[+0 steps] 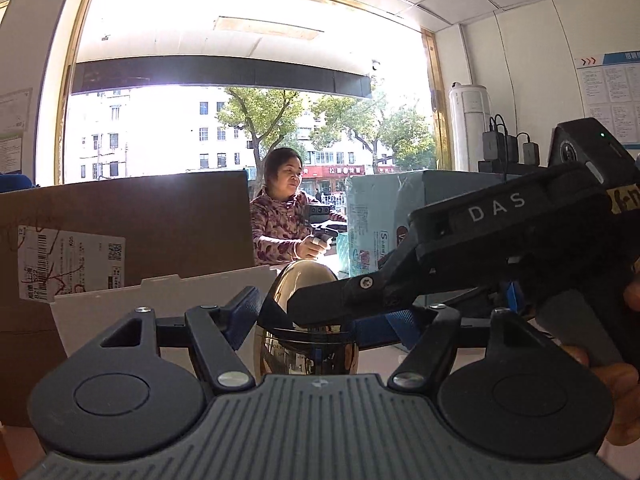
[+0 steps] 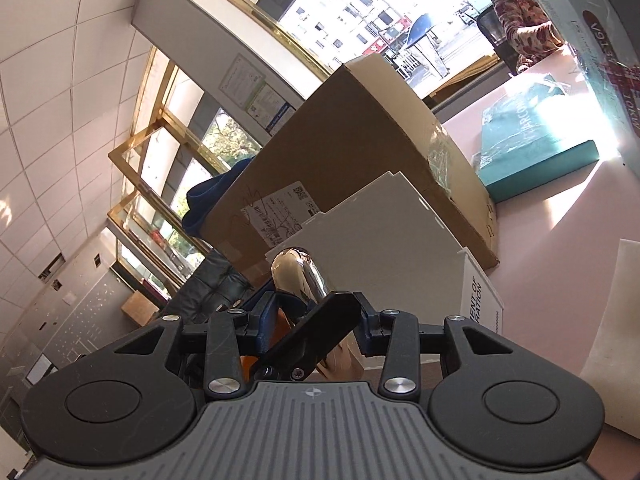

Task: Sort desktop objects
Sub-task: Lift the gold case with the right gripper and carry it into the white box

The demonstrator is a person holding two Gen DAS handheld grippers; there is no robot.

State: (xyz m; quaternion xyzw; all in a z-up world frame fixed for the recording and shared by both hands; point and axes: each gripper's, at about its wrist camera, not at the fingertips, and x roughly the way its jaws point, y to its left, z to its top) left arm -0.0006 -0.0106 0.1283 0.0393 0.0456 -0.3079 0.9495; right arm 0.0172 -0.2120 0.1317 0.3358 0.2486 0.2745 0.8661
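A shiny gold egg-shaped container [image 1: 306, 276] with a dark band around its middle stands upright between the blue pads of my left gripper [image 1: 320, 322], which is shut on its lower half. My right gripper comes in from the right in the left wrist view, and one black finger [image 1: 324, 304] lies across the container's upper half. In the right wrist view the gold container [image 2: 296, 270] sits between the pads of my right gripper [image 2: 314, 326], which is shut on it, while the left gripper's black finger [image 2: 316, 334] crosses in front.
A brown cardboard box [image 1: 120, 232] and a white board [image 1: 160, 300] stand just behind the container. On the pink table [image 2: 560, 260] lie a teal box [image 2: 536, 140] and a white booklet [image 2: 484, 304]. A pale blue carton [image 1: 380, 220] stands at the right. A person [image 1: 280, 220] sits beyond.
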